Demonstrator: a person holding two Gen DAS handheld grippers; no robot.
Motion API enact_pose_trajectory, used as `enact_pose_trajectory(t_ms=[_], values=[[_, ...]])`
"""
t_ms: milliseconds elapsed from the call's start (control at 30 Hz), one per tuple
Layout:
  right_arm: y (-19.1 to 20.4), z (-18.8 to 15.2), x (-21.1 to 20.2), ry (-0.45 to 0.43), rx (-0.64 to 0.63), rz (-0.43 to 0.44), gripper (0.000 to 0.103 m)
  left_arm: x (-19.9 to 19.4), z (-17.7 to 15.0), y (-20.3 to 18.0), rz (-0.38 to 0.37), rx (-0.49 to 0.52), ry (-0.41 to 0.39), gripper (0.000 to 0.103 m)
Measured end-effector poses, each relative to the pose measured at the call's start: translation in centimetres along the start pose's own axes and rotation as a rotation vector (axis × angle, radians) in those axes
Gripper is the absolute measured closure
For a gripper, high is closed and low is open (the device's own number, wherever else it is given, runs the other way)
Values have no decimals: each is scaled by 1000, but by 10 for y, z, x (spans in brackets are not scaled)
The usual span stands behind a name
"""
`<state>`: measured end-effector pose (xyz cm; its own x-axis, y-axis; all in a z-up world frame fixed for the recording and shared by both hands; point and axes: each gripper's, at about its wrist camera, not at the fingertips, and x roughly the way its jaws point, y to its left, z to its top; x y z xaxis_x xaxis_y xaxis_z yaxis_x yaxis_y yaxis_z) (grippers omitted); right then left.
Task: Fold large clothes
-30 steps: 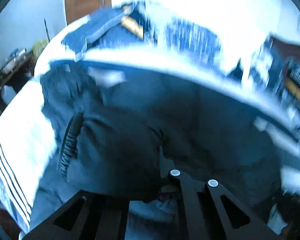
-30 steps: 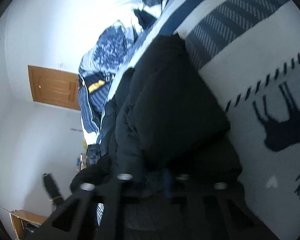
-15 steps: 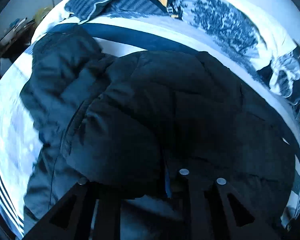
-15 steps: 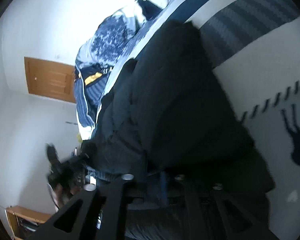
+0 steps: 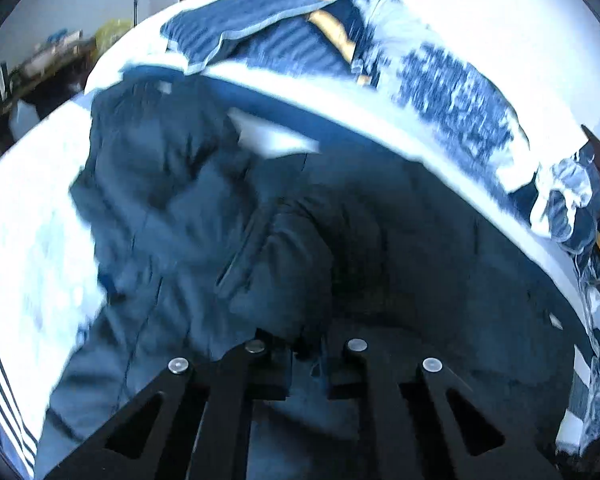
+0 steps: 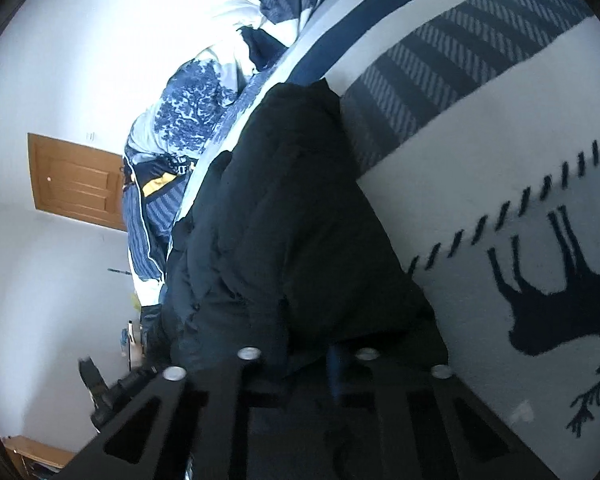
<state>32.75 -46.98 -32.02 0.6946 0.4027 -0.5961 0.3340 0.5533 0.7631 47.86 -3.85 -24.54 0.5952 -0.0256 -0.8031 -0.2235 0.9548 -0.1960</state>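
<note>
jacket: dark puffy jacket lying bunched on bed, fills centre of left wrist view; in right wrist view runs from upper centre down to bottom centre
left tongs: bottom centre of frame, jaws just been closing, now nearly pressed together, pinching fold of jacket fabric betw. tips
right tongs: bottom centre, jaws just been closing too, pinching jacket edge; fabric bulges over the tips
bed cover: white w/ navy bands left side of frame; in right view right half, w/ dark deer print lower right
bedding pile: blue/white patterned bedding upper right, beyond jacket; upper centre-left in right view
label: white patch on jacket, upper centre, blurred
door: brown wood left of frame, shut
blur: left view smeared, detail poor
</note>
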Motion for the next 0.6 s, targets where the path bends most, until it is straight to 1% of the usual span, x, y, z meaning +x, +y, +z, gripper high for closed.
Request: enact_pose_trajectory(t_ms=[33, 67, 100, 133, 167, 200, 267, 300, 333, 367, 400, 433, 467, 533, 600], values=[[1, -1, -2, -2, -17, -15, 92, 6, 3, -5, 13, 9, 4, 89], [4, -2, 2, 6, -36, -41, 92, 22, 3, -12, 59, 43, 50, 89], [3, -3, 4, 12, -31, -50, 92, 30, 1, -15, 88, 68, 80, 88], [3, -2, 8, 16, -25, -52, 93, 42, -2, -19, 131, 110, 128, 87], [2, -2, 10, 23, -17, -45, 92, 43, -4, -19, 138, 120, 138, 86], [0, -1, 8, 23, -5, -34, 92, 37, -8, -18, 137, 120, 123, 86], [-2, 0, 1, 21, -1, -20, 90, 20, -16, -12, 143, 103, 85, 67], [-2, 0, -1, 17, -5, -25, 86, 12, -19, -9, 152, 99, 75, 43], [-1, 1, -4, 9, -9, -29, 77, 0, -24, -3, 170, 92, 53, 27], [3, 2, -6, -4, -19, -25, 70, -17, -30, 4, 191, 81, 10, 25], [7, 2, -9, -16, -31, -19, 49, -25, -31, 7, 199, 76, -12, 25], [13, 2, -11, -32, -49, -14, 32, -40, -36, 13, 201, 70, -31, 25], [22, 2, -13, -49, -79, -17, 29, -55, -42, 19, 195, 66, -34, 25], [35, 0, -16, -60, -139, -46, 29, -78, -48, 27, 192, 64, -44, 25], [40, -5, -22, -74, -183, -75, 29, -119, -58, 39, 184, 78, -72, 25]])
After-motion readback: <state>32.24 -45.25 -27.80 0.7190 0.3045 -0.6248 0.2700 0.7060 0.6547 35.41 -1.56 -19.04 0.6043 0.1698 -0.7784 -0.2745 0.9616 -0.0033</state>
